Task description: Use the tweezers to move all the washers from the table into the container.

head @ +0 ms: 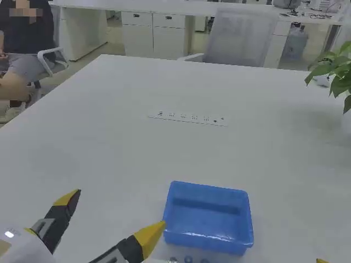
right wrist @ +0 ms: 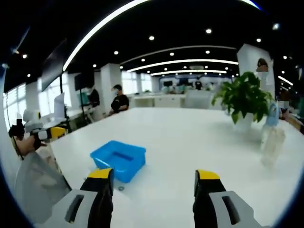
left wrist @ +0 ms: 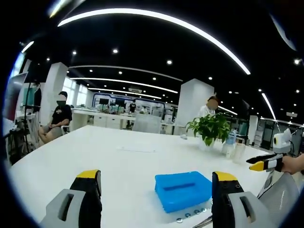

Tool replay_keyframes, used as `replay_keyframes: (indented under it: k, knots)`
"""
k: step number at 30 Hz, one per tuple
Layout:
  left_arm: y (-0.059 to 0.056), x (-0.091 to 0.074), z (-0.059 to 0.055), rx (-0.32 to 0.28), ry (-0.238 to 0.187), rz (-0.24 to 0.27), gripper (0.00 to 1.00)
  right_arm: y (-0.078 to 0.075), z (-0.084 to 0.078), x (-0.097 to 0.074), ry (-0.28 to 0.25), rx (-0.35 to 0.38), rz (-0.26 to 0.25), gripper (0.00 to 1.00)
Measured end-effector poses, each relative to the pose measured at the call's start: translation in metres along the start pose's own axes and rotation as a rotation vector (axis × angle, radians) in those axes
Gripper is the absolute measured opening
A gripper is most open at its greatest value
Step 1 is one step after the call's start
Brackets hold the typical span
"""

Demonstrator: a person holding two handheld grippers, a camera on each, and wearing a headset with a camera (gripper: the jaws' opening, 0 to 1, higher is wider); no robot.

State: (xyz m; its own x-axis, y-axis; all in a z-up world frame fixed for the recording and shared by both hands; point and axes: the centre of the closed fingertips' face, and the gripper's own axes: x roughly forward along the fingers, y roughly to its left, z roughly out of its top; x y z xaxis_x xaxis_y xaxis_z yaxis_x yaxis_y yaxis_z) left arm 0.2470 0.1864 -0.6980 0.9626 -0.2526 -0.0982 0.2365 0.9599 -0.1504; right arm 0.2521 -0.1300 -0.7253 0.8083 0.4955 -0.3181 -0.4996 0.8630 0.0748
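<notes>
A blue container (head: 208, 216) stands near the table's front edge, and small washers (head: 181, 259) lie just in front of it. In the left gripper view several washers (left wrist: 192, 216) sit in a row before the container (left wrist: 183, 190), next to a thin metal piece (left wrist: 205, 221) that may be the tweezers. My left gripper (head: 109, 215) hovers open to the left of the container, holding nothing. Its own view shows the left gripper (left wrist: 156, 175) with jaws wide apart. My right gripper (right wrist: 153, 174) is open and empty, aimed past the container (right wrist: 118, 159); one washer (right wrist: 121, 188) lies nearby.
A flush power strip (head: 186, 118) sits mid-table. A potted plant (head: 334, 71) and bottles (right wrist: 270, 142) stand at the right side. An office chair (head: 241, 38) is at the far edge, and a seated person (head: 22, 44) is at far left.
</notes>
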Motion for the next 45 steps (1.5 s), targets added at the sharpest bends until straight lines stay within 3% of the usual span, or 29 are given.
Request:
replay_keyframes:
  k: [45]
  knots:
    - [-0.0005,0.0016,-0.0016,0.012,0.011,-0.004,0.99,-0.0035,0.0041,-0.0003,-0.022,0.006,-0.011,0.67]
